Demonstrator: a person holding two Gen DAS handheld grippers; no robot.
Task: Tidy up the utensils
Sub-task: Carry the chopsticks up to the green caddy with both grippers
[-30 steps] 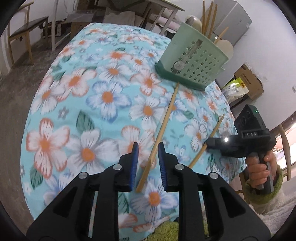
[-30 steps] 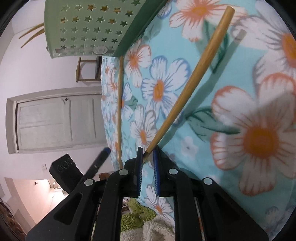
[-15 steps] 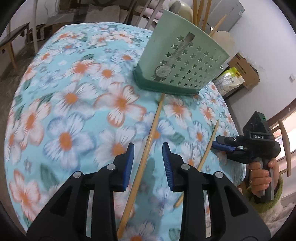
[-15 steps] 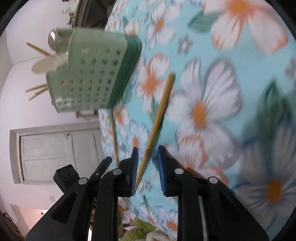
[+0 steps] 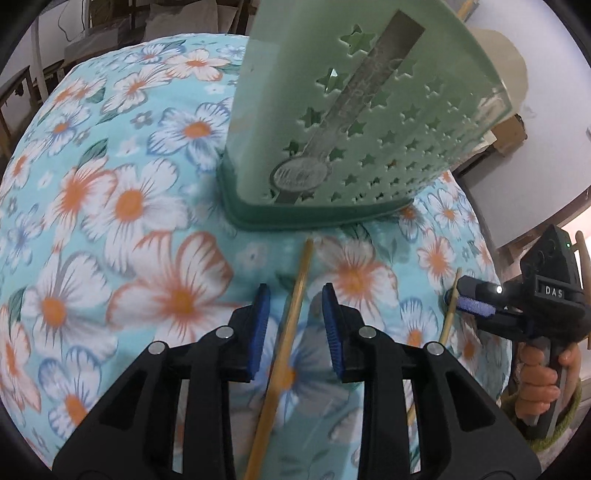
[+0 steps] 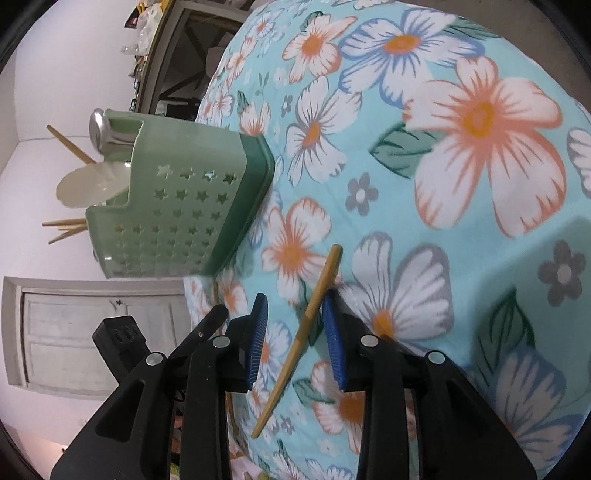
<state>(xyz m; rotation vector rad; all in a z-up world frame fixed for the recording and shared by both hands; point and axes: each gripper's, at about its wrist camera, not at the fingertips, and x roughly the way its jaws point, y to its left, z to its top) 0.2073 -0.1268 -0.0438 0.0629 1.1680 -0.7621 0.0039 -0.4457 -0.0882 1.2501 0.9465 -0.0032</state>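
A wooden chopstick (image 5: 291, 325) lies on the floral tablecloth, its far end near the green star-holed utensil holder (image 5: 354, 122). My left gripper (image 5: 295, 295) is open and straddles that chopstick. A second chopstick (image 6: 303, 325) lies between the open fingers of my right gripper (image 6: 294, 301), close to the right pad; it also shows in the left wrist view (image 5: 451, 306). The right gripper shows in the left wrist view (image 5: 465, 302) at the table's right edge. The holder (image 6: 184, 206) holds several chopsticks, a pale spoon and a metal utensil.
The table is covered with a turquoise floral cloth (image 5: 129, 199). The table edge lies just below my right gripper. A white door (image 6: 74, 332) and white wall are beyond the table. Chairs and boxes stand behind the table (image 5: 110, 22).
Both grippers have moved forward along their chopsticks toward the holder, and both have opened wider. The right gripper was nearly shut around its chopstick tip a second ago.
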